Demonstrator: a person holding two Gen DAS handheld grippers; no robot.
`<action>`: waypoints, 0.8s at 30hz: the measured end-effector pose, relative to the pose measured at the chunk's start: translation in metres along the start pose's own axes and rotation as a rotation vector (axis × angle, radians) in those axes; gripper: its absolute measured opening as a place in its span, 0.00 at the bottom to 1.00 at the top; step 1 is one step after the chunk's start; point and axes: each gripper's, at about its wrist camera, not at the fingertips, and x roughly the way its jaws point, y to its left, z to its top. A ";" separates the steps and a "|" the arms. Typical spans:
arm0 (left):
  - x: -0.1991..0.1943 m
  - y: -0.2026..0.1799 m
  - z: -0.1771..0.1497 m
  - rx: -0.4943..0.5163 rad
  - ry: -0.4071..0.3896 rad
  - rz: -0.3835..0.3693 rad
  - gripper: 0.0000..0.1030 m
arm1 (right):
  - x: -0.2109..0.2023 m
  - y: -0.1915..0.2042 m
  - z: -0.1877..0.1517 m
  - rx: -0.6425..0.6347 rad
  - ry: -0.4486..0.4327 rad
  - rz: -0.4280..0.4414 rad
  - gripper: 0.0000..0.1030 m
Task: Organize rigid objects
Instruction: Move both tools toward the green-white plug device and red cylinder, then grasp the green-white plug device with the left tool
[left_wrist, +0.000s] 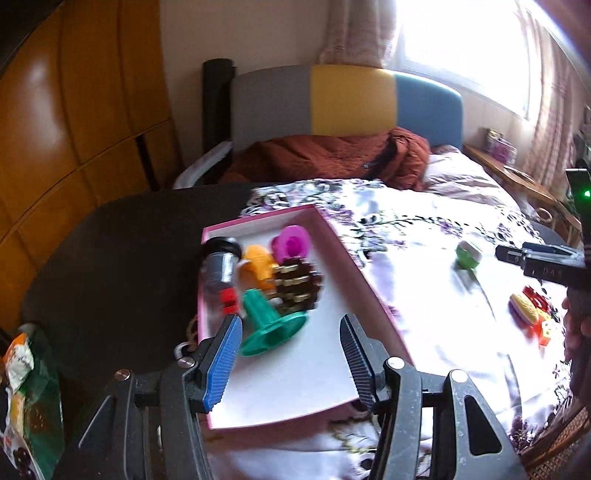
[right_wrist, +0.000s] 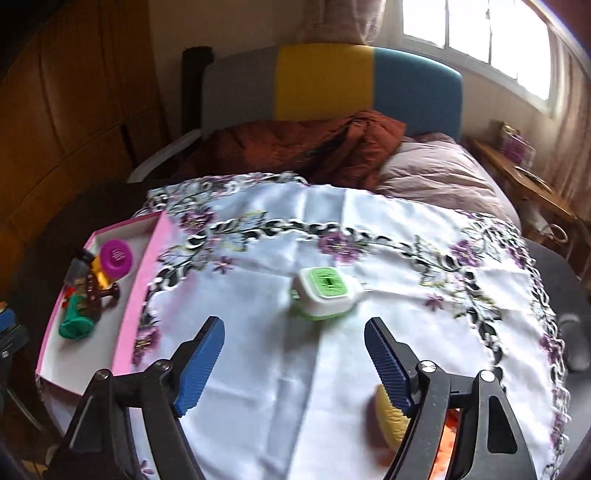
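A pink-rimmed tray (left_wrist: 373, 288) holds a teal funnel-shaped piece (left_wrist: 269, 325), a brown pinecone-like toy (left_wrist: 299, 284), an orange piece (left_wrist: 256, 266), a magenta cup (left_wrist: 291, 242) and a grey cylinder (left_wrist: 219, 264). My left gripper (left_wrist: 290, 362) is open and empty above the tray's near part. My right gripper (right_wrist: 295, 365) is open and empty above the cloth, just short of a green-and-white box (right_wrist: 325, 291). That box also shows in the left wrist view (left_wrist: 468, 254). A yellow corn-like toy (right_wrist: 388, 417) lies under the right finger. The tray also shows in the right wrist view (right_wrist: 144, 280).
A white floral cloth (right_wrist: 332, 369) covers the round table. Yellow, red and orange toys (left_wrist: 532, 314) lie at its right side. Snack bags (left_wrist: 29, 398) sit at the left. A bed with a brown blanket (left_wrist: 332, 158) stands behind. The right gripper's body (left_wrist: 543, 262) shows at right.
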 end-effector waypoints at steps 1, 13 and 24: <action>0.001 -0.006 0.001 0.008 0.004 -0.013 0.54 | -0.001 -0.015 -0.001 0.025 -0.007 -0.033 0.77; 0.021 -0.083 -0.001 0.122 0.088 -0.200 0.54 | -0.008 -0.159 -0.035 0.641 -0.008 -0.193 0.79; 0.056 -0.156 0.033 0.264 0.124 -0.302 0.56 | -0.012 -0.164 -0.037 0.695 -0.019 -0.169 0.84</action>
